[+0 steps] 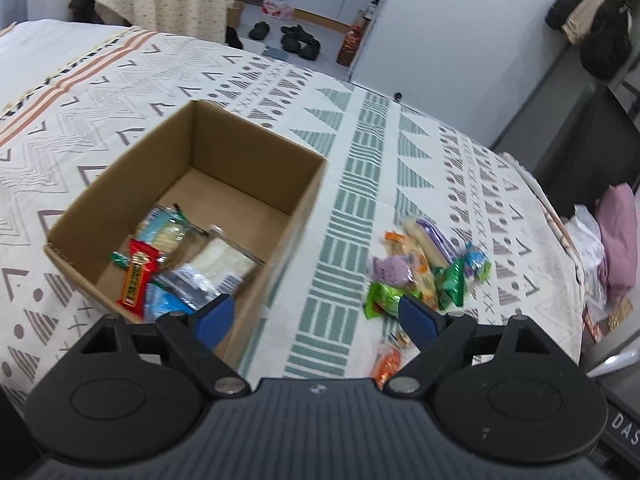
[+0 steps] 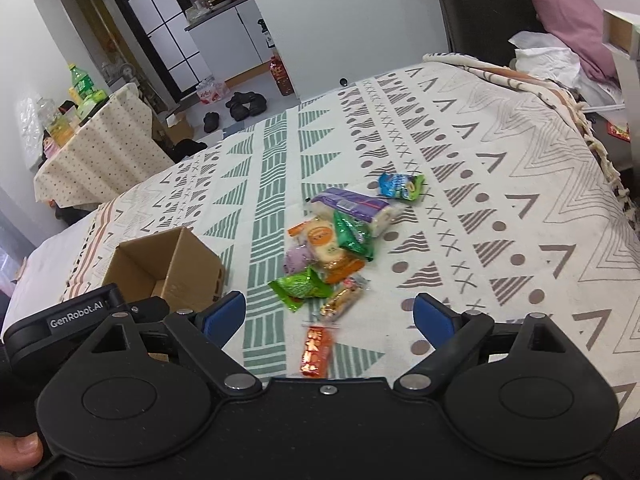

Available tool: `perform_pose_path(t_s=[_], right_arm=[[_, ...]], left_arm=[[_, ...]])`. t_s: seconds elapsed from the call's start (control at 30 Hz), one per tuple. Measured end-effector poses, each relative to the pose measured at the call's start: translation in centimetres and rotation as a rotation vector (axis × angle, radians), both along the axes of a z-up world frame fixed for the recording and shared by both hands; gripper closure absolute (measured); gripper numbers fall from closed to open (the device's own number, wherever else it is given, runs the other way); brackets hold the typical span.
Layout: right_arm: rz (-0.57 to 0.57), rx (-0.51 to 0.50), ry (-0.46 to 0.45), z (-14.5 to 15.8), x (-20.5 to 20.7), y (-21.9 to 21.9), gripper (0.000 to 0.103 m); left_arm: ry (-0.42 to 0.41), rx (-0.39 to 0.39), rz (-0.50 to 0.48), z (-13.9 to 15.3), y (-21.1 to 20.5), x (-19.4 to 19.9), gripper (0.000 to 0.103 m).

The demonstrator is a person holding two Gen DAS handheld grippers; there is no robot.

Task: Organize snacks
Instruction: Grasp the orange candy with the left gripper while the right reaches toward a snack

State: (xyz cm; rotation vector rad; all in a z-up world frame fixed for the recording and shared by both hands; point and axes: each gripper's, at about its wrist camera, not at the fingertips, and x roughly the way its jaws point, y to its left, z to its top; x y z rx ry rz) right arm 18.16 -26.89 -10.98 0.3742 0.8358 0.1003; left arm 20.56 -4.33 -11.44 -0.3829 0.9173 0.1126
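An open cardboard box [image 1: 256,140] sits on the patterned bedspread [image 1: 352,184] and holds several packets, among them a red bar [image 1: 138,276] and a clear bag of white pieces [image 1: 224,260]. Right of it lies a loose pile of snacks [image 1: 424,268]. My left gripper [image 1: 316,308] is open and empty, hovering over the box's near right corner. In the right wrist view the pile [image 2: 336,240] lies just ahead of my open, empty right gripper [image 2: 330,302]. An orange-red packet [image 2: 316,350] lies between its fingers, untouched. The box [image 2: 168,264] stands at the left.
A blue packet [image 2: 400,186] lies at the far side of the pile. The bed's edge has a pink pillow [image 2: 568,12] and crumpled white items beyond it. A cloth-covered side table [image 2: 100,148] with bottles and shoes [image 2: 244,106] on the floor lie past the bed.
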Motion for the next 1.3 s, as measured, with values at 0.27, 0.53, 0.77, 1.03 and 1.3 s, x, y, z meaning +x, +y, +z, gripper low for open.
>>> perform_pose_path(t_s=[0.27,0.53,0.77,1.03,1.3], right_arm=[[-0.009,0.073,0.033,-1.9,0.6,-2.3,0.026],[0.012,0.136,0.063,-4.3,1.6,-3.5,0.040],[0.022,0.193,0.103,-6.7,2.6,-4.3,0.047],[0.033,0.256,0.140,-9.0,4.2,-5.1,0.048],[0.062,0.311,0.175,-11.0,6.1,-4.9,0.050]], left_arm=[[0.020,0.013,-0.091,-1.6,-3.1,0.3,0.015],[0.089,0.002,-0.110,-4.4,-4.9,1.5,0.024],[0.146,-0.015,-0.113,-6.8,-6.0,2.3,0.040],[0.222,-0.038,-0.131,-9.6,-7.7,3.7,0.056],[0.218,-0.052,-0.100,-9.8,-7.5,4.7,0.086]])
